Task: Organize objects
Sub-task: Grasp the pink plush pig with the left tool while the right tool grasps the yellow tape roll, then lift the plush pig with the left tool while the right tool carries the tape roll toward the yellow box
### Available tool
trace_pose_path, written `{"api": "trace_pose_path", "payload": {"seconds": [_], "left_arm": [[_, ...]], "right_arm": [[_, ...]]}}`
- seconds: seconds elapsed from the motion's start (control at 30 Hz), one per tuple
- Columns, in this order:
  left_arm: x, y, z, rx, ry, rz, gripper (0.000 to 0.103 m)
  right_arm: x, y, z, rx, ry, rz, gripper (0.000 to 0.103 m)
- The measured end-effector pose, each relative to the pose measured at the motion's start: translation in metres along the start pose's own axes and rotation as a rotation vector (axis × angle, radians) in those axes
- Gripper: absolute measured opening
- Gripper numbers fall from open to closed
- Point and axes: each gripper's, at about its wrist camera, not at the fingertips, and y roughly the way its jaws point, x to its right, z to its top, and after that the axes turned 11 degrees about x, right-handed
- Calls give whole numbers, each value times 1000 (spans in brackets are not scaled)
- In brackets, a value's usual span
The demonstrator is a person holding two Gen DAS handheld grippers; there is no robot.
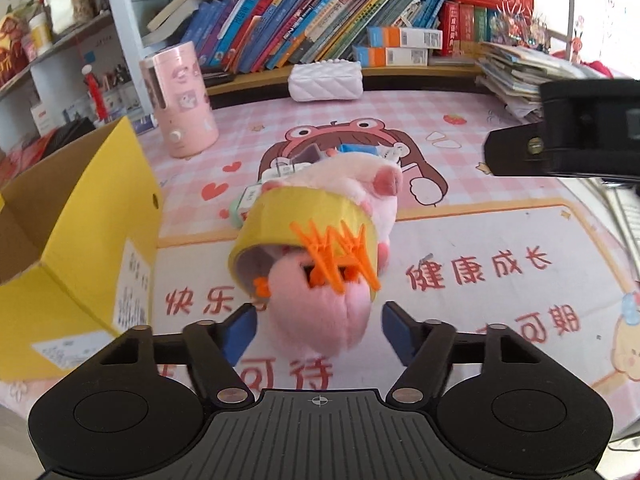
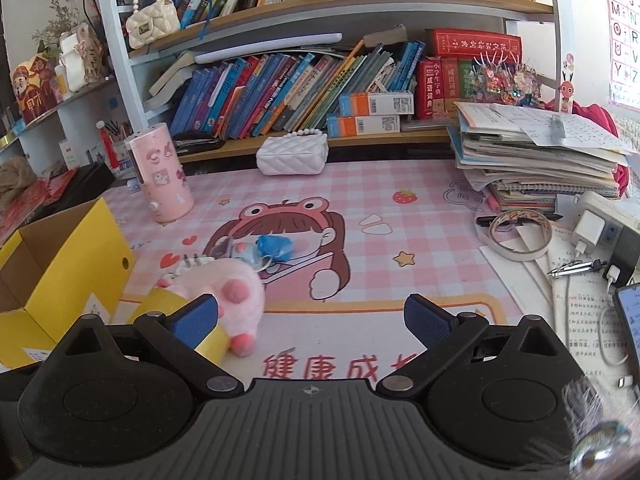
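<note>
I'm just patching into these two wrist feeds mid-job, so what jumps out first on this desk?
A pink plush toy lies between the open left gripper fingers, with a yellow tape roll and an orange clip piled on it, mid-mat. An open yellow cardboard box stands just left of the pile. The right gripper hangs open over bare mat, beside a leaning paper stack at the right.

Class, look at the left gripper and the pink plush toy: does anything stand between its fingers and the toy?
No. The left gripper is open around the pink plush toy with nothing between. The yellow tape roll and orange clip sit farther along the toy.
</note>
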Motion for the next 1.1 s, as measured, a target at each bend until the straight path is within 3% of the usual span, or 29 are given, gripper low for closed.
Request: {"api": "trace_pose_path", "payload": {"seconds": [0.17, 0.4, 0.7, 0.9, 1.1], "left_arm": [[4, 6, 1, 9, 40, 15, 47], [-23, -22, -5, 5, -45, 15, 46], [-79, -63, -21, -12, -208, 224, 46], [-94, -84, -26, 8, -231, 295, 46], [-96, -90, -27, 11, -219, 316, 46]], "right_arm": [[4, 4, 2, 0, -5, 20, 101], [-12, 20, 0, -56, 0, 90, 101], [-57, 63, -12, -233, 95, 235, 103], [-70, 99, -23, -350, 219, 211, 103], [-74, 116, -31, -416, 286, 203, 103]]}}
